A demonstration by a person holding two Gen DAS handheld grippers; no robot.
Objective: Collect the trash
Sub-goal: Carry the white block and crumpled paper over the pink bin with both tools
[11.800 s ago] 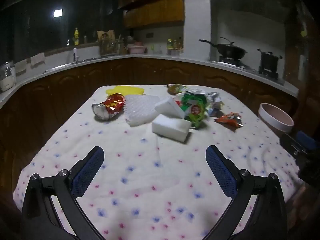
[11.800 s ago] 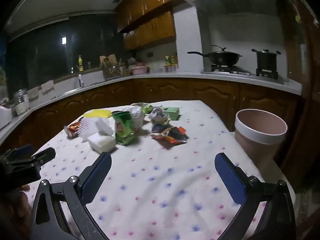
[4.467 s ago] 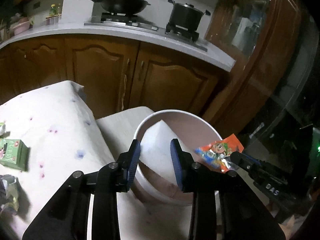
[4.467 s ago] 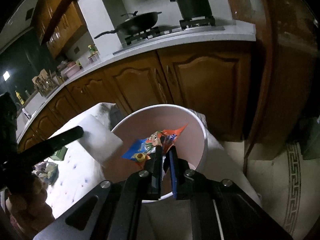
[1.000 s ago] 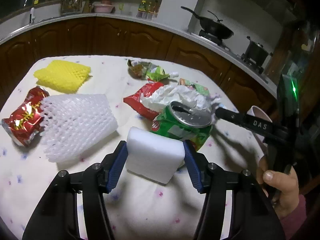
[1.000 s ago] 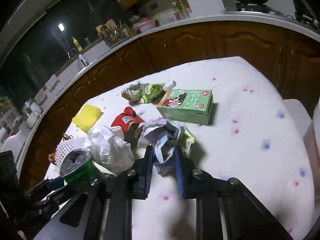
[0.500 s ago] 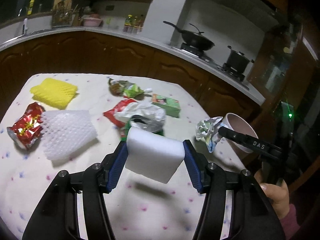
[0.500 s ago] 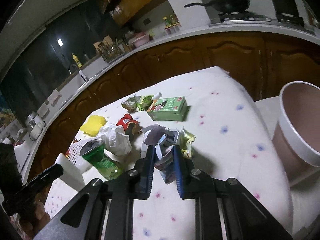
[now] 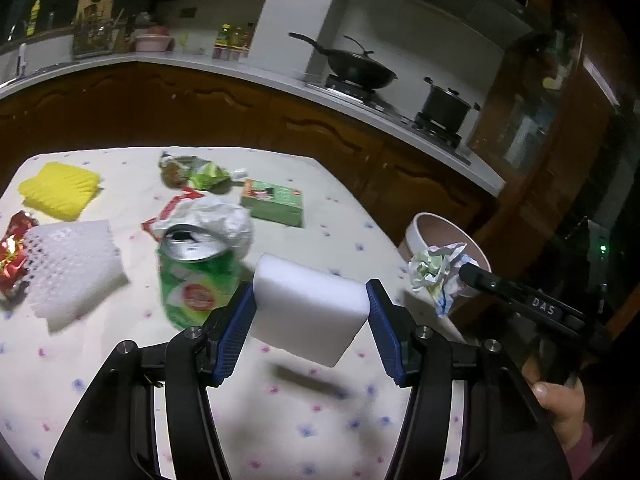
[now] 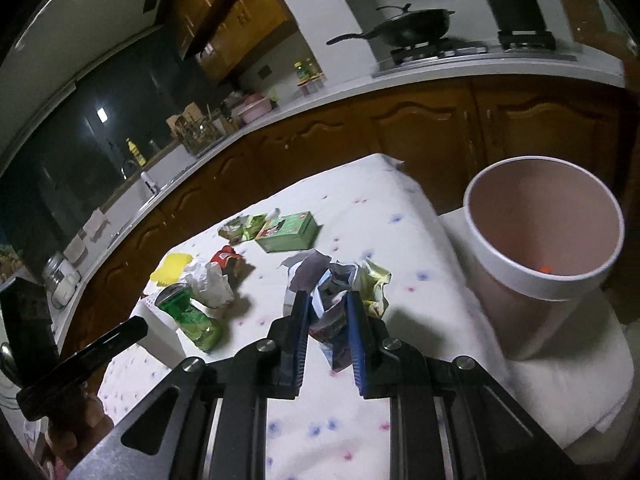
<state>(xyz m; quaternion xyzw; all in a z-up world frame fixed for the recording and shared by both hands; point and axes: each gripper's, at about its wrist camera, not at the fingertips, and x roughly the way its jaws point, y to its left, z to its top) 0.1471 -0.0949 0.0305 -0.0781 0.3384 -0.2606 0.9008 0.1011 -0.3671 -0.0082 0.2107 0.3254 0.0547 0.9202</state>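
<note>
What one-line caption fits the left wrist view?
Left gripper carries a white foam block over the table toward the bin.

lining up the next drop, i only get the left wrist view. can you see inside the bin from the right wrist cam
Observer: Yes. The pink bin stands upright with its mouth open, and a small orange scrap shows low inside.
Operator: how is the right claw gripping the wad
Observer: The right claw is shut on the crumpled wrapper, which sticks up past both pads.
Operator: anything behind the can i can't see
Observer: The green can leans against a white paper wad, with a red packet just beyond it.
</note>
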